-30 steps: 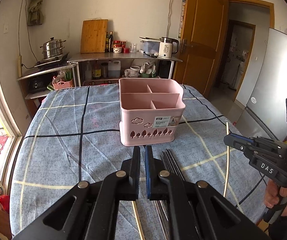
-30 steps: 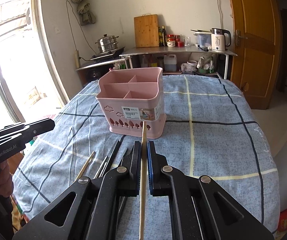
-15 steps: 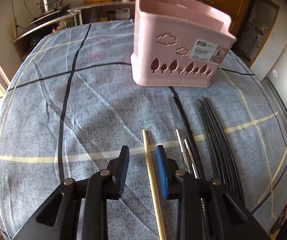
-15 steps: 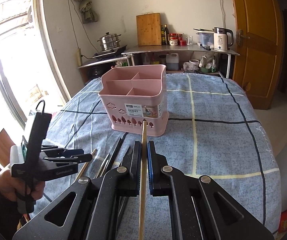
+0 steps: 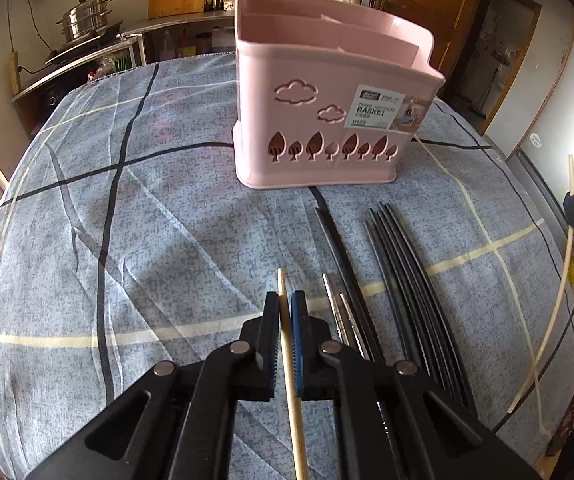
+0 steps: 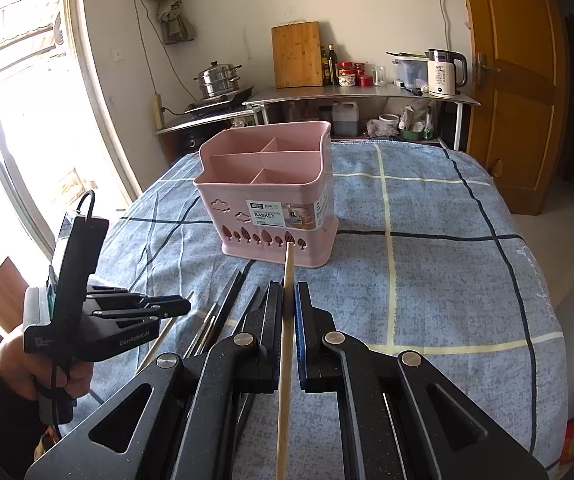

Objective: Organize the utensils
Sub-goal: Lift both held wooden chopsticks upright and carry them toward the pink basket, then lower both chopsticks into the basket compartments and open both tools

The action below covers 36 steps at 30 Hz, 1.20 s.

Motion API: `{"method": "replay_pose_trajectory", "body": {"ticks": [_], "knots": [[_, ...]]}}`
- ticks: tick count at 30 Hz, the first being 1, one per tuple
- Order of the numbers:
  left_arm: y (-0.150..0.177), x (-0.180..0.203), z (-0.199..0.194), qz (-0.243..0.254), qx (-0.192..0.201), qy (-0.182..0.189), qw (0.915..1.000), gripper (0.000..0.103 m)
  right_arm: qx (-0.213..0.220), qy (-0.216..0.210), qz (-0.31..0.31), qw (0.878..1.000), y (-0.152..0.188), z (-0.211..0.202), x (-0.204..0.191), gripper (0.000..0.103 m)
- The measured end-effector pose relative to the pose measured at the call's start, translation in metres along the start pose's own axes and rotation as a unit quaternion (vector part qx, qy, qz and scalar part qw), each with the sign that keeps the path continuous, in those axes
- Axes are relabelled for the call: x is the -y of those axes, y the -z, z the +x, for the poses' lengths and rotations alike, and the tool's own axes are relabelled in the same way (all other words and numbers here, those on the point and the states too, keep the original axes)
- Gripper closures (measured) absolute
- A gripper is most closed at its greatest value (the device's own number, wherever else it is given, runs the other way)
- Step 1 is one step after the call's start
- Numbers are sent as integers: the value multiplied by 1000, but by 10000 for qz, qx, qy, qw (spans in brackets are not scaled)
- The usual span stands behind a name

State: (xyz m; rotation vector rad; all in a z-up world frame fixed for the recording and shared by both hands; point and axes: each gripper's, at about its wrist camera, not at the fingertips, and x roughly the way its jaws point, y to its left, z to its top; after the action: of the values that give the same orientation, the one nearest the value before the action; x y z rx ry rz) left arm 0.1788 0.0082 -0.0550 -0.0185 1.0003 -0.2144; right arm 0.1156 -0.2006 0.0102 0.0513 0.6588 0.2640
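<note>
Your left gripper (image 5: 286, 300) is down low over the blue plaid tablecloth (image 5: 135, 240), and its jaws are pinched on a wooden chopstick (image 5: 289, 352) that runs straight down the gap between them, tip poking out just ahead of the fingertips. That stick lies on the cloth well short of the pink basket (image 5: 327, 120), which stands upright farther up the table.

Your right gripper (image 6: 286, 292) is clamped on its own wooden chopstick (image 6: 284, 356), held up off the table with the tip pointing at the basket's (image 6: 271, 200) front wall, near the row of tree cutouts.

Now the fun part, what each camera gets that the other misses. The left wrist view shows the loose stuff clearly: two metal chopsticks (image 5: 341, 312) just right of your left gripper, then a fan of black chopsticks (image 5: 403, 280) beside them, all lying lengthwise toward the basket. It only sees the basket's face and label, barely anything inside. The right wrist view looks down into the top, so you get the dividers and the separate compartments. It also shows your left hand (image 6: 27, 364) wrapped around the left gripper's handle, plus the kettle (image 6: 445, 72) and cutting board (image 6: 297, 54) on the counter behind.
</note>
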Motion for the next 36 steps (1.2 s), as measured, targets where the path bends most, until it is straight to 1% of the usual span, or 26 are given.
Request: {"method": "replay_pose_trajectory", "body": {"ticks": [2,6,10,15,19,28,32,36], "knots": [[-3,-1,-14,-11,162,11,9999,97,29,-10,-4,10000,0,-2,0,97],[-11,-2,-51,6,622,40,9981,97,123,-39,6,9999,-3,-7,0,97],[-18,0,-94,79,1145,92,9934,97,207,-55,-4,9998,-6,-13,-1,97],[-22,2,-126,174,1531,106,9880,97,295,-45,-41,9995,-10,-20,-3,97],[-25,4,-135,204,1657,119,9859,97,393,-23,-63,9992,-13,-25,-4,97],[-34,3,-145,201,1781,211,9836,97,554,8,-108,9984,-27,-34,-1,97],[-43,5,-150,267,1852,261,9820,97,644,-24,-201,9977,-40,-36,-4,97],[-61,4,-155,279,1929,338,9802,97,756,-81,-307,9966,-56,-36,-8,97]]}}
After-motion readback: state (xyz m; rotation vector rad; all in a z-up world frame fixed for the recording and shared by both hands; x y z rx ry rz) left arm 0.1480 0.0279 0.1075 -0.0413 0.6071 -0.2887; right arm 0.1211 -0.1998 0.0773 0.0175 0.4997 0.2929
